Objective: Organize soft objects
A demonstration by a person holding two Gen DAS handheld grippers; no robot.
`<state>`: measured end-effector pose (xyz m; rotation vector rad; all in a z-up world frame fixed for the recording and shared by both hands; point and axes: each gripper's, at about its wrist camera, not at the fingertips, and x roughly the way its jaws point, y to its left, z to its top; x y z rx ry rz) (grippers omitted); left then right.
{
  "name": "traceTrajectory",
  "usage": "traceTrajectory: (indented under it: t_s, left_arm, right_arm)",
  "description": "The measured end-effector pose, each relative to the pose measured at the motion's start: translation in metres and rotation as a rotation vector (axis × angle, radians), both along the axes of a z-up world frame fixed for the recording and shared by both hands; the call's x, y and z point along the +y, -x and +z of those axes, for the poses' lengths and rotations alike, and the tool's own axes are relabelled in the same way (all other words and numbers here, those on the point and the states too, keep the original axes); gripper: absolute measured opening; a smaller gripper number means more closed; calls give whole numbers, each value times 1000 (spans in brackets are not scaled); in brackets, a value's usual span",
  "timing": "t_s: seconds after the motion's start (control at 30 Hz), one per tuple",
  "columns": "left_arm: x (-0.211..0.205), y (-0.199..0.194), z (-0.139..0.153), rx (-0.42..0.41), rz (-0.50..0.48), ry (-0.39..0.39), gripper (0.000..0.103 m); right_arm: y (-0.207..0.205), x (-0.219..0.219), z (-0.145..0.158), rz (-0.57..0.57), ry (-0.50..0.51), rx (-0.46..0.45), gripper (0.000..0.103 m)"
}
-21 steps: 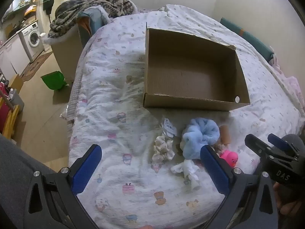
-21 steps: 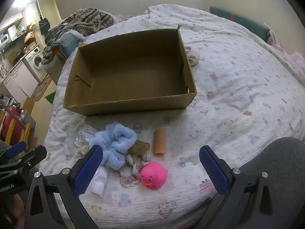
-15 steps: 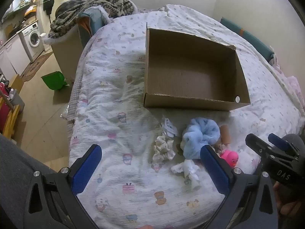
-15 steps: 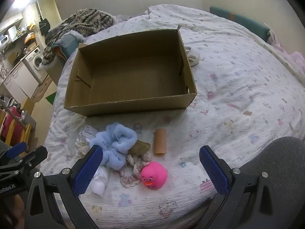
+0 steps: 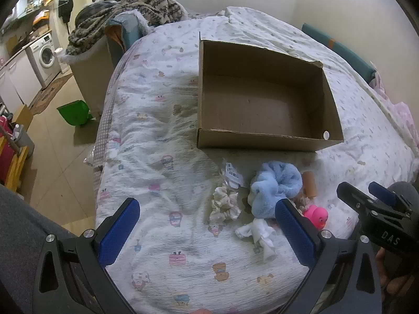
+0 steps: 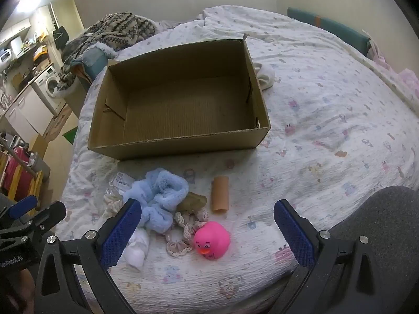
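An empty cardboard box [image 5: 264,141] [image 6: 183,146] stands on the bed. In front of it lies a pile: a fluffy blue scrunchie [image 5: 275,188] [image 6: 159,196], a cream scrunchie [image 5: 222,204], a white cloth [image 5: 259,233] [image 6: 137,248], a lace scrunchie [image 6: 183,230], a pink rubber duck [image 5: 316,216] [image 6: 212,240], a tan tube [image 5: 309,183] [image 6: 220,195] and a tagged plastic packet [image 5: 231,174]. My left gripper [image 5: 207,235] is open, near and left of the pile. My right gripper [image 6: 207,235] is open, just short of the duck. It also shows in the left wrist view [image 5: 377,209].
The bed [image 5: 162,120] has a white patterned quilt. Its edge drops to the floor on the left, with a green dustpan [image 5: 74,112] and a blanket-covered bin [image 5: 91,60]. A white sock [image 6: 265,74] lies behind the box's right wall.
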<state>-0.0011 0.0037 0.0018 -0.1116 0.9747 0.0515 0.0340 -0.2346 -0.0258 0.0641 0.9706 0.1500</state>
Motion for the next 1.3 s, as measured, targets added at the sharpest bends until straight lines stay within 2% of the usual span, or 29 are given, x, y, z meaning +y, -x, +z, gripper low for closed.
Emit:
traceTrajectory:
  t_s: [1.3]
  left_arm:
    - [-3,-1,-1,2,-1,-9,103]
  right_arm:
    - [-1,0,-1,-1,-5,4,103]
